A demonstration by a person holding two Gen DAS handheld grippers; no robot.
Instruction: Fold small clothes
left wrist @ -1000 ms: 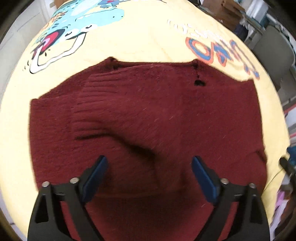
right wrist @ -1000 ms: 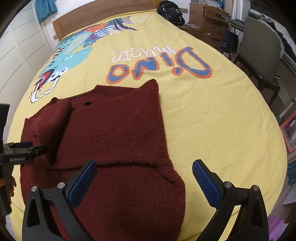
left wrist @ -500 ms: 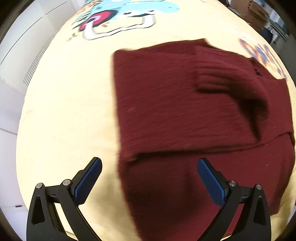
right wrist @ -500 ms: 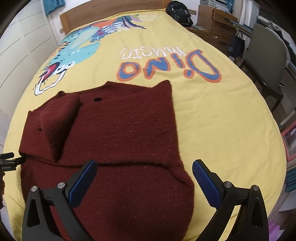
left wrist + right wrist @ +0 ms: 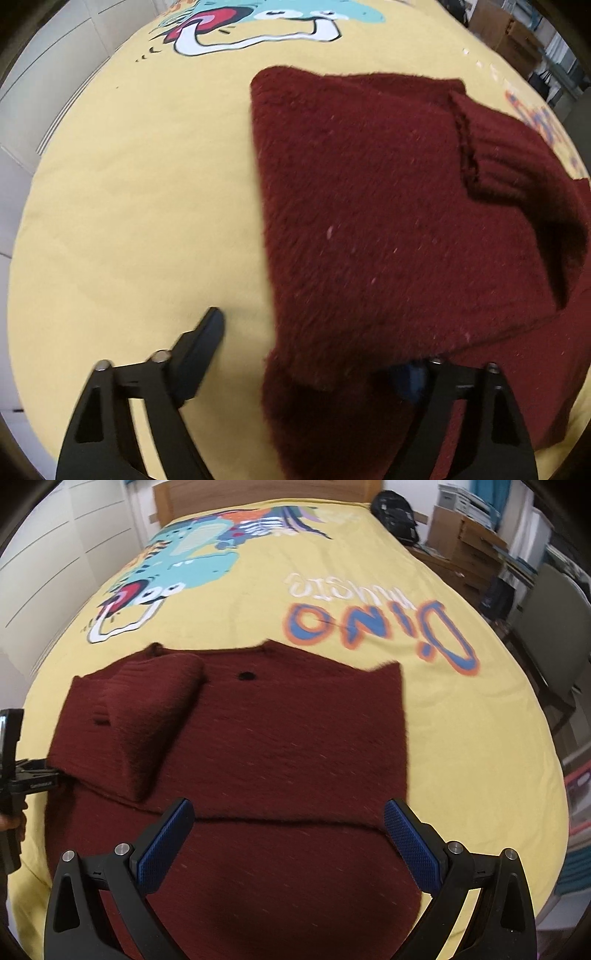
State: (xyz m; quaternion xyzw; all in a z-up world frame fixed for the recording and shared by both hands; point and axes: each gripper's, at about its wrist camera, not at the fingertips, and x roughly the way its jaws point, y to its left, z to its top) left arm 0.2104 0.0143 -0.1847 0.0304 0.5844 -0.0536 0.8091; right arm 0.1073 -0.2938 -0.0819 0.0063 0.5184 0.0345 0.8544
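A dark red knitted sweater (image 5: 280, 746) lies on the yellow bedspread (image 5: 461, 709), with one sleeve folded over its left part. In the left wrist view the sweater (image 5: 388, 221) fills the right side. My left gripper (image 5: 314, 354) is open at the sweater's left edge: one finger (image 5: 201, 343) rests on the bedspread, the other is tucked under the folded cloth and mostly hidden. It also shows in the right wrist view (image 5: 40, 775) at the far left. My right gripper (image 5: 288, 834) is open and empty, above the sweater's lower half.
The bedspread carries a dinosaur print (image 5: 177, 572) and "Dino music" lettering (image 5: 376, 624). A wooden headboard (image 5: 258, 491), a black bag (image 5: 395, 509), cardboard boxes (image 5: 461, 535) and a grey chair (image 5: 554, 627) stand around the bed. White cupboard doors (image 5: 55, 546) are on the left.
My left gripper has swung off the sweater's middle to its left edge and come down low, one finger slipping under the cloth. My right gripper has moved a little forward over the sweater.
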